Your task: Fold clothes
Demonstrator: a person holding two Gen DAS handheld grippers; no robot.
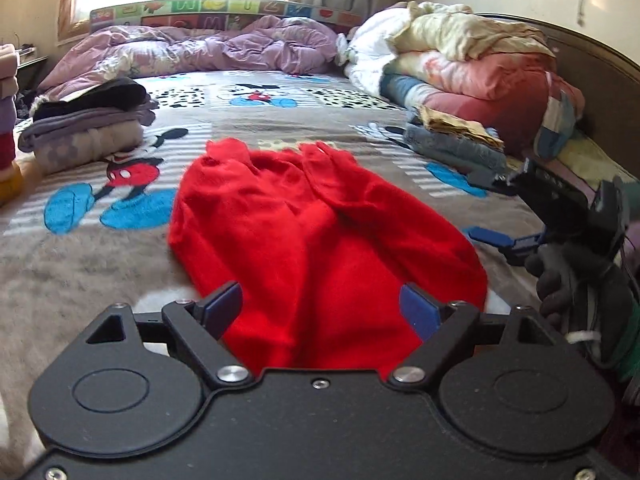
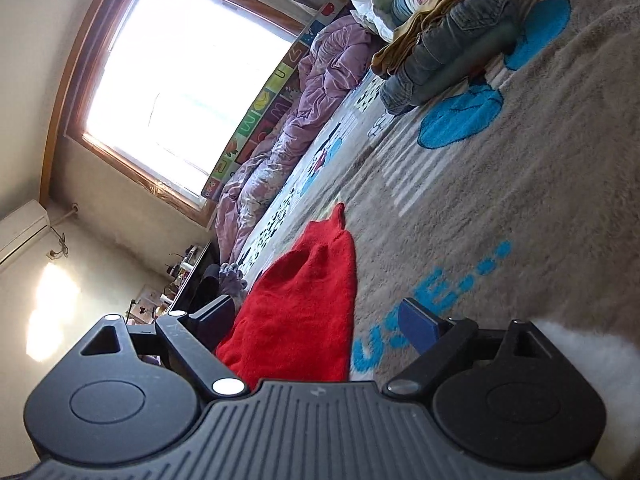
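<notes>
A red knitted garment [image 1: 320, 216] lies spread on the cartoon-print bed blanket [image 1: 100, 248], its sleeves folded in over the body. My left gripper [image 1: 320, 300] hovers over the garment's near edge, open, with nothing between its blue pads. In the left wrist view my right gripper [image 1: 474, 207] is at the garment's right side, held by a gloved hand [image 1: 568, 280], open and empty. The right wrist view is rolled sideways: the right gripper [image 2: 318, 312] is open low over the blanket, and the red garment [image 2: 308, 292] lies ahead between its fingers, untouched.
A stack of folded clothes [image 1: 88, 128] sits at the left of the bed. Folded jeans with a tan cloth on top [image 1: 452, 140] lie at the right. A purple duvet [image 1: 200, 48] and piled bedding [image 1: 460, 52] fill the far side, by the headboard [image 1: 600, 64].
</notes>
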